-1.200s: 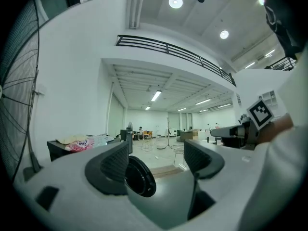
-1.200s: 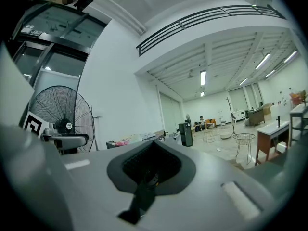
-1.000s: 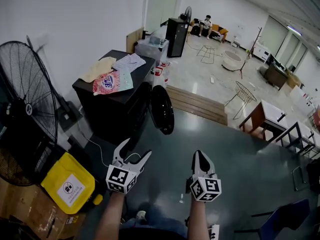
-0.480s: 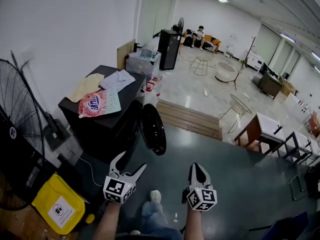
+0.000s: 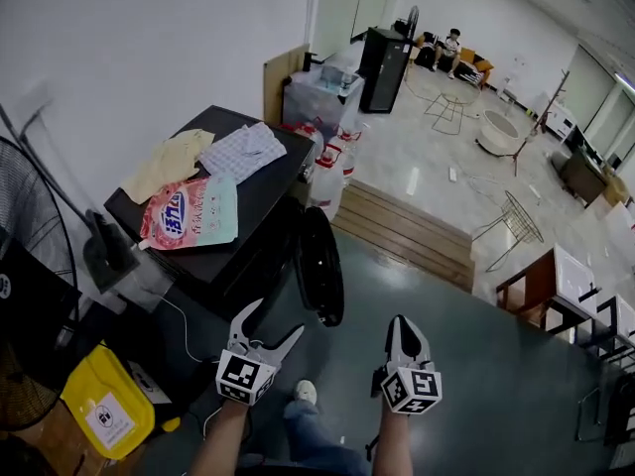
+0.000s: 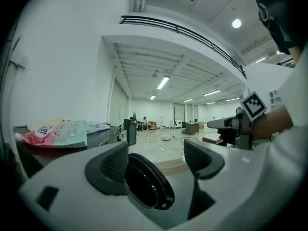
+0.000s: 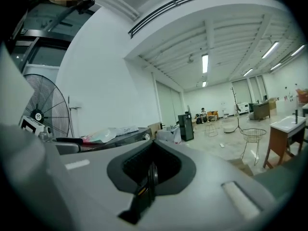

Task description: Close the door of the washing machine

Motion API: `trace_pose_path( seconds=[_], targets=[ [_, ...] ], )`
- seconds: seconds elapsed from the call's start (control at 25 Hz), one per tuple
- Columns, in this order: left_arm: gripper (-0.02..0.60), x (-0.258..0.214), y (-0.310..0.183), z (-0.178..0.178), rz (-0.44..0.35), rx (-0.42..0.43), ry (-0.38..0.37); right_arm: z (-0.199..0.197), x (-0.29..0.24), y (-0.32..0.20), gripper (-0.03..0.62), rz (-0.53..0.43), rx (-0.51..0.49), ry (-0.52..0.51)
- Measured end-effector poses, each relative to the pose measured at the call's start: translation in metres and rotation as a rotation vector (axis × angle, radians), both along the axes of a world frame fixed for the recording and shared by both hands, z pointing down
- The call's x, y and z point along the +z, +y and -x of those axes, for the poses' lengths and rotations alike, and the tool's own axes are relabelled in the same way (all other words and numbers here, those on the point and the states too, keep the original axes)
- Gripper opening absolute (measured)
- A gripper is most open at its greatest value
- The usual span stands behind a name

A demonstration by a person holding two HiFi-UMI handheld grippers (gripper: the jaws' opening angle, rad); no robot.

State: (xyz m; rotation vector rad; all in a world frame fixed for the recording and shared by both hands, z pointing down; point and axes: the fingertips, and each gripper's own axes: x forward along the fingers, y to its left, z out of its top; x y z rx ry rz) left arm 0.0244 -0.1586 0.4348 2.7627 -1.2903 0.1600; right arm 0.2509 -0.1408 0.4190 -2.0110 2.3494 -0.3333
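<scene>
A black washing machine (image 5: 233, 251) stands by the white wall, and its round dark door (image 5: 321, 266) hangs open, swung out toward me. My left gripper (image 5: 268, 323) is open, a little below and left of the door; in the left gripper view the door (image 6: 147, 186) shows between its spread jaws, some way ahead. My right gripper (image 5: 404, 330) is shut, empty, to the right of the door. In the right gripper view the door (image 7: 152, 175) appears edge-on past the closed jaws.
A pink detergent pouch (image 5: 189, 211), papers and a checked cloth (image 5: 243, 150) lie on the machine's top. A big floor fan (image 5: 30, 266) and a yellow bin (image 5: 104, 415) stand at left. Detergent jugs (image 5: 329, 177) and a wooden step (image 5: 407, 231) lie beyond. A person sits far back.
The view has shifted right and closer to the machine. Both grippers keep their places low in the view, the left still open, the right still shut. The door remains open.
</scene>
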Motion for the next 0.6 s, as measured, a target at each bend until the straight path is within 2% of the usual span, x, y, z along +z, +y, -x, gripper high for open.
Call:
trace_pose_path(
  seconds=[0.12, 0.28, 0.4, 0.6],
  targets=[
    [0.350, 0.014, -0.049, -0.011, 0.019, -0.029, -0.002, -0.012, 0.014, -0.056, 0.008, 0.020, -0.031, -0.006],
    [0.350, 0.028, -0.084, -0.021, 0.035, -0.068, -0.007, -0.014, 0.028, -0.107, 0.008, 0.047, -0.093, 0.000],
    [0.350, 0.036, -0.099, -0.032, 0.037, -0.078, -0.014, -0.014, 0.038, -0.128, 0.008, 0.067, -0.121, 0.001],
    [0.348, 0.073, -0.105, -0.046, 0.083, -0.095, -0.076, -0.018, 0.071, -0.137, 0.008, 0.126, -0.124, -0.008]
  ],
)
